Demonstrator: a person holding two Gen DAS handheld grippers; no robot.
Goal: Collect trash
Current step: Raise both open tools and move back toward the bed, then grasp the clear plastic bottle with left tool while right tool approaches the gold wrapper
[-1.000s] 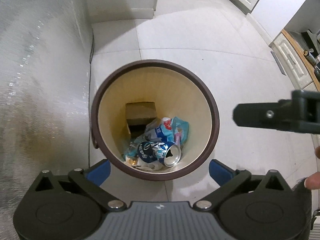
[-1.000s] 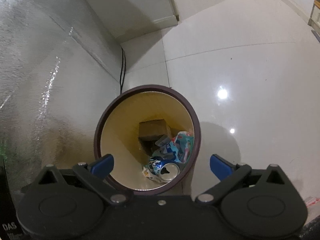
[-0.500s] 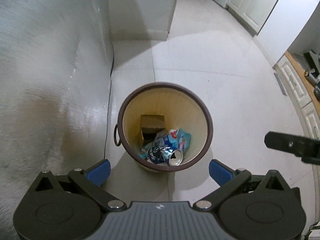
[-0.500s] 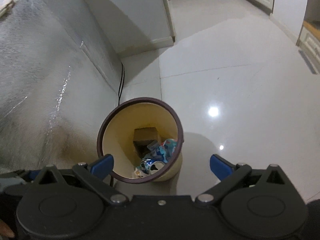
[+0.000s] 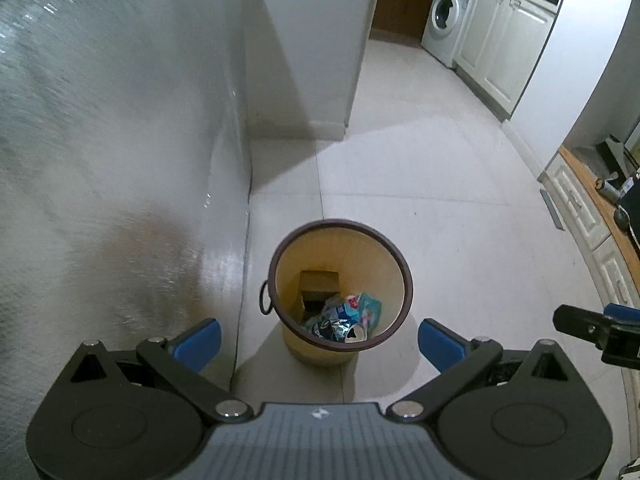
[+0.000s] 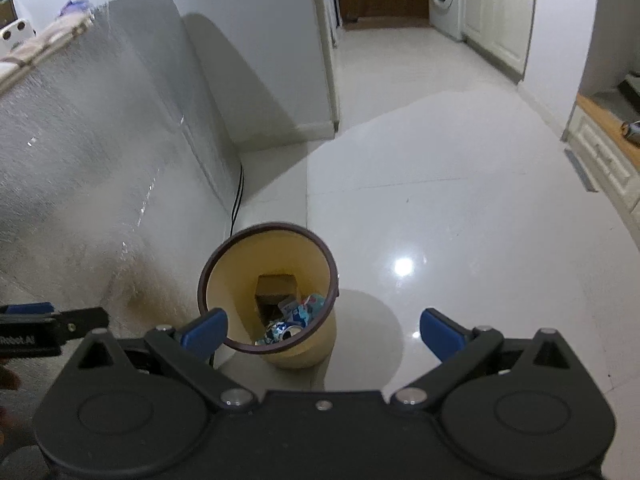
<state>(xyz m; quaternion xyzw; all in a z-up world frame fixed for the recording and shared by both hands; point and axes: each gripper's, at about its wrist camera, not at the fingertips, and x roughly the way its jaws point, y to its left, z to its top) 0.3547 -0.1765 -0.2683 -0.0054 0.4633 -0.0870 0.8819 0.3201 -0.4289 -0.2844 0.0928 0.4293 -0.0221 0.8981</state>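
A tan waste bin (image 5: 360, 256) with a dark brown rim stands on the white tile floor, below both grippers. Inside it lie a cardboard box (image 5: 319, 283), blue crumpled wrappers (image 5: 354, 307) and a blue drink can (image 5: 355, 332). My left gripper (image 5: 318, 344) is open and empty, high above the bin's near edge. My right gripper (image 6: 322, 332) is also open and empty, and looks down on the same bin (image 6: 248, 272), box (image 6: 276, 285), wrappers (image 6: 306, 308) and can (image 6: 287, 332). Each gripper shows at the edge of the other's view: the right gripper (image 5: 600, 330), the left gripper (image 6: 44, 326).
A silvery textured panel (image 5: 100, 160) rises just left of the bin. A black cable (image 6: 238, 194) runs down its corner. A white pillar (image 5: 312, 40) stands behind, a washing machine (image 5: 448, 20) and cabinets (image 5: 496, 52) farther back. Open tile floor (image 6: 460, 220) spreads to the right.
Both grippers have pulled up and back from the bin, so it looks much smaller and more of the room shows. Both stayed open and empty.
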